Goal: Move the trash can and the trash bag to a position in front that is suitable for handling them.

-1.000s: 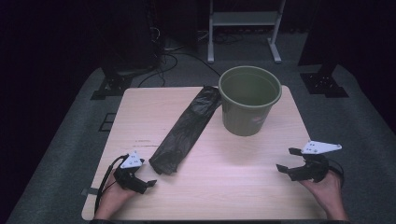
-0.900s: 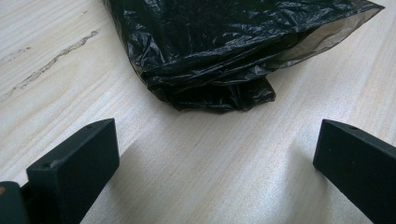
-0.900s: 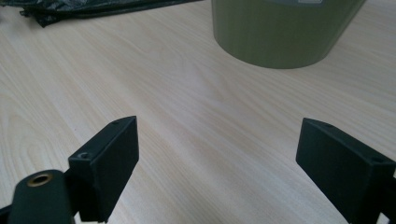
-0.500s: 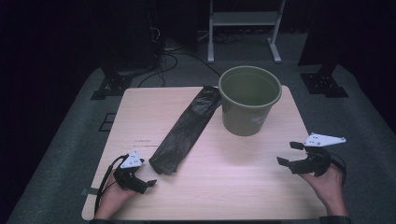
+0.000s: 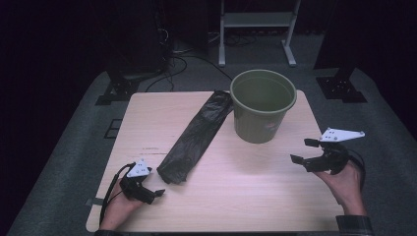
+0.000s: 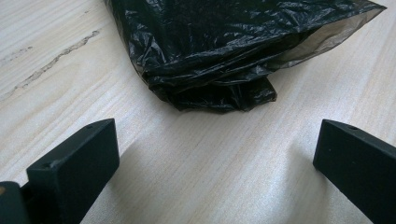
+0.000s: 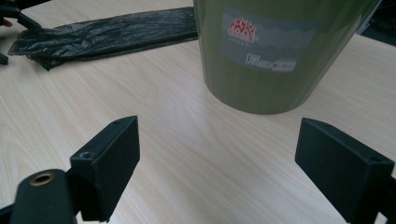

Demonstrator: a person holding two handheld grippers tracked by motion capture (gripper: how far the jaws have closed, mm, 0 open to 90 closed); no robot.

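High view: bag (image 5: 196, 137) lies diagonally, near end toward open left gripper (image 5: 156, 193); right gripper (image 5: 302, 152) open.

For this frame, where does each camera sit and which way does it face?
High view: above the person's side, facing forward and down on the table; both hands, left hand-held gripper, right hand-held gripper.
Left gripper view: low along its open jaws at the black bag.
Right gripper view: along its open jaws at the green bucket.
All views share the bag.

Bucket (image 7: 261, 51) label: logo, print unreadable
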